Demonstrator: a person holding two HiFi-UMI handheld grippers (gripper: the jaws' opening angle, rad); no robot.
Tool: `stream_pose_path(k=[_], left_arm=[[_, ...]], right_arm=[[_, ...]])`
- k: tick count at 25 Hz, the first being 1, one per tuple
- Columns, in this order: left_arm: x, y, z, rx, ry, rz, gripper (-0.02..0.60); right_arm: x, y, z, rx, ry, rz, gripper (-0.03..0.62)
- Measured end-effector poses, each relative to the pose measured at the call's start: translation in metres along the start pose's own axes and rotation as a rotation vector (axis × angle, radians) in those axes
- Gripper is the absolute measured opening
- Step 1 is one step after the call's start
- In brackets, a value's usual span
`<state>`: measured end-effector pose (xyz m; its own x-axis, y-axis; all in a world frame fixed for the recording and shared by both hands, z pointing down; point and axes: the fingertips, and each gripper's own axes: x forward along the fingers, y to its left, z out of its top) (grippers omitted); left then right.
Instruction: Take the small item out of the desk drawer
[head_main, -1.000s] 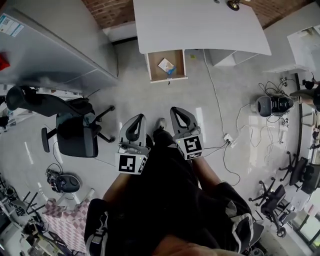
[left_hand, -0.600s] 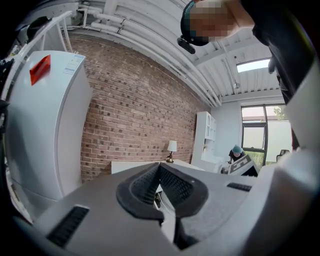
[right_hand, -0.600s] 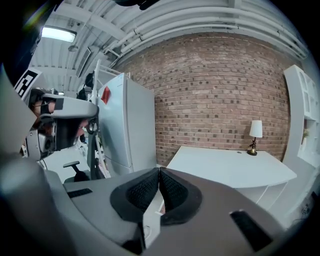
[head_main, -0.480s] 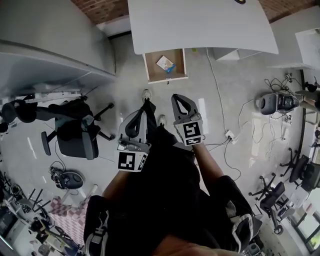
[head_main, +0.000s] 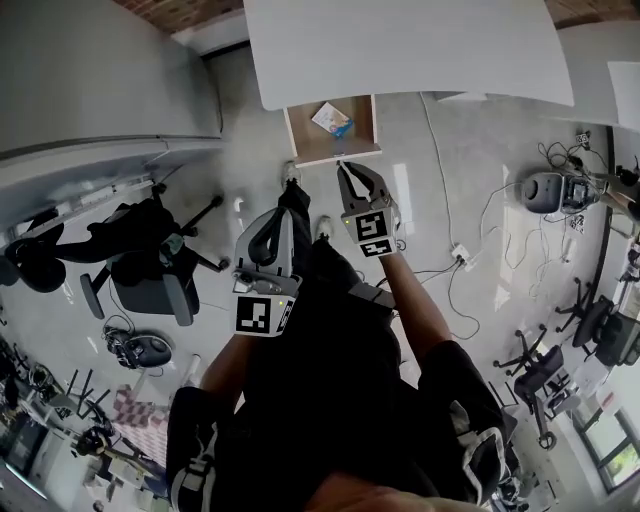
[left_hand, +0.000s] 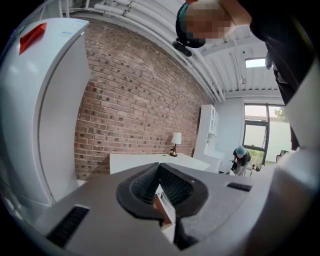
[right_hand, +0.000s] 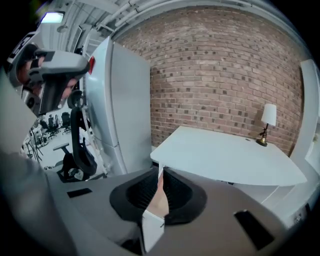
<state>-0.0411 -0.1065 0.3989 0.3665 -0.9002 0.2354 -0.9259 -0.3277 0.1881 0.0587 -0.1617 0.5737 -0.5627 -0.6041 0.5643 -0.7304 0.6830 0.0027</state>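
Note:
The wooden desk drawer (head_main: 300, 142) stands pulled out from under the white desk (head_main: 400, 45). A small white and blue item (head_main: 333, 118) lies inside it. My right gripper (head_main: 341, 167) is shut and empty, and its tips are just short of the drawer's front edge. My left gripper (head_main: 282, 214) is shut too, empty, and lower and to the left over the floor. In the right gripper view, that gripper (right_hand: 161, 170) points at the desk (right_hand: 225, 160). The left gripper (left_hand: 159, 167) in its own view also faces the desk (left_hand: 145, 162).
A tall white cabinet (head_main: 100, 90) stands left of the desk, with a black office chair (head_main: 150, 270) beside it. Cables and a power strip (head_main: 460, 275) lie on the floor to the right. A lamp (right_hand: 267, 120) stands on the desk's far end. The person's legs are below the grippers.
The person has stepped toward the desk. The right gripper has moved forward, up to the drawer's front edge. The left gripper trails behind. Both jaws stay shut.

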Motion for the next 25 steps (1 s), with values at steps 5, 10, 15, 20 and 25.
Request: stream_pose_path(k=[5, 10, 15, 20, 25], left_arm=[[0.035, 0.027, -0.011, -0.006, 0.021, 0.001, 0.008], [0.060, 0.046, -0.030, -0.023, 0.035, -0.001, 0.008], [0.079, 0.060, -0.052, -0.035, 0.064, 0.009, 0.008], [0.100, 0.070, -0.079, -0.063, 0.079, 0.019, 0.008], [0.128, 0.085, -0.113, -0.020, 0.117, 0.004, 0.008]], right_arm=[[0.073, -0.016, -0.041, -0.040, 0.133, 0.024, 0.110], [0.137, -0.031, -0.092, -0.048, 0.251, 0.047, 0.187], [0.187, -0.044, -0.147, -0.062, 0.363, 0.083, 0.248], [0.230, -0.059, -0.197, -0.073, 0.464, 0.099, 0.307], [0.268, -0.072, -0.234, -0.103, 0.512, 0.100, 0.324]])
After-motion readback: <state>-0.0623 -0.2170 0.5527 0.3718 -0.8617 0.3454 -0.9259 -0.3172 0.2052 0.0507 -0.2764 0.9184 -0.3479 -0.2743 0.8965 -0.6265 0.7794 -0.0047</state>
